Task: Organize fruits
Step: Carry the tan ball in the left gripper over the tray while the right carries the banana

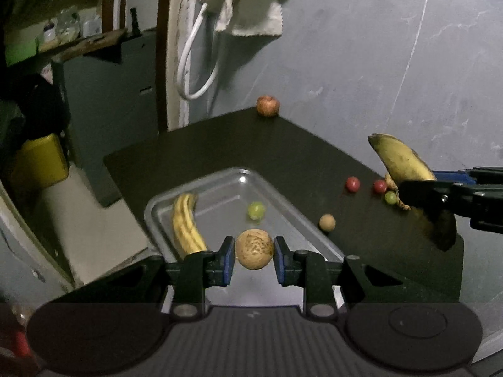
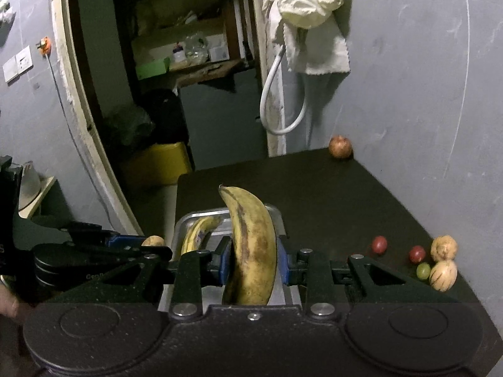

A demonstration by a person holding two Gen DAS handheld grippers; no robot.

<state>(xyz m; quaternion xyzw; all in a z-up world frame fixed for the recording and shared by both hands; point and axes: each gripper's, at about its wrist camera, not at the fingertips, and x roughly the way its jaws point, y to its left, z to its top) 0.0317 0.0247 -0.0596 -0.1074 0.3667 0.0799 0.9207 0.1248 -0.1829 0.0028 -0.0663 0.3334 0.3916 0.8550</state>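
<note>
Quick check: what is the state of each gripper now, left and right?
Left gripper: closed on a round tan fruit.
Right gripper: closed on a spotted banana.

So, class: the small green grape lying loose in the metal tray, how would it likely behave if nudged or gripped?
The green grape is round and rests on the tray's smooth, shiny floor, so it would probably roll at a nudge. It looks small and smooth-skinned, so likely light and slippery. Being soft fruit, hard pinching might burst it.
</note>
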